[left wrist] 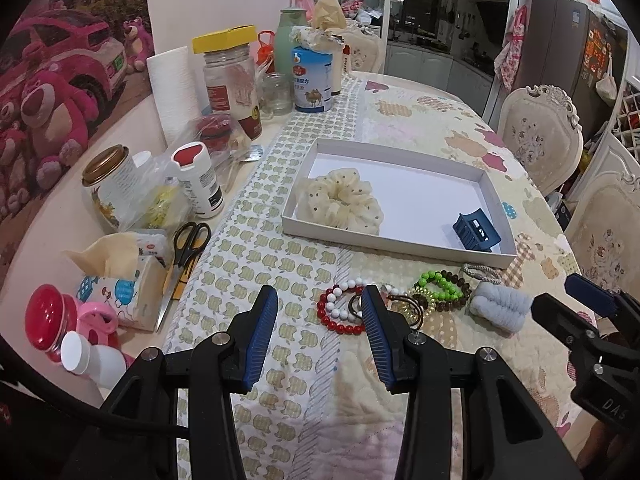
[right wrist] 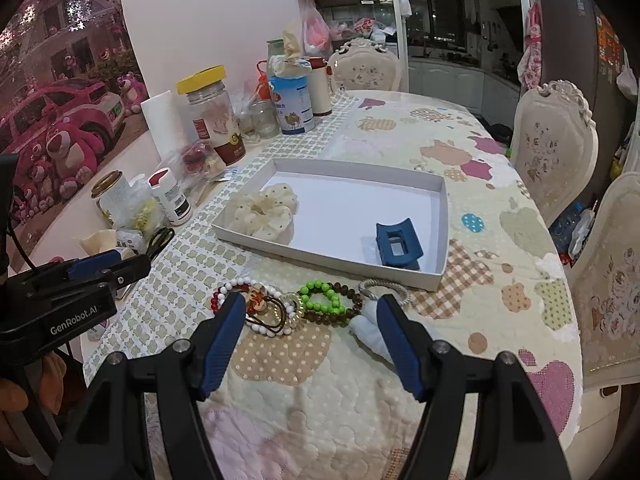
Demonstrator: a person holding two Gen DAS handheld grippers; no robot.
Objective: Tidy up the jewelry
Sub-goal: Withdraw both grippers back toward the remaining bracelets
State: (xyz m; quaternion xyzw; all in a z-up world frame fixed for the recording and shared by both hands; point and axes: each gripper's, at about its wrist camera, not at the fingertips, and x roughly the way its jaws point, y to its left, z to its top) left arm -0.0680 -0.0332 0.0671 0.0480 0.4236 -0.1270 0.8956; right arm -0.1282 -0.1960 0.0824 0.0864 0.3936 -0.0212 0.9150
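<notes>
Both jaws stand wide apart and empty: left gripper point(left wrist: 320, 304) low centre over red-and-white bead bracelet point(left wrist: 340, 306), right gripper point(right wrist: 312, 312) likewise above the loose pile.

Oval table under quilted patchwork cloth point(right wrist: 500, 240) fills the frame; kitchen behind.

Shallow white cardboard tray point(right wrist: 438, 240), mid-frame, already holds cream dotted scrunchie point(right wrist: 266, 210) and blue claw clip point(right wrist: 396, 244), probably sorted.

Green bead bracelet point(right wrist: 320, 298) waits before the tray's front edge.
</notes>
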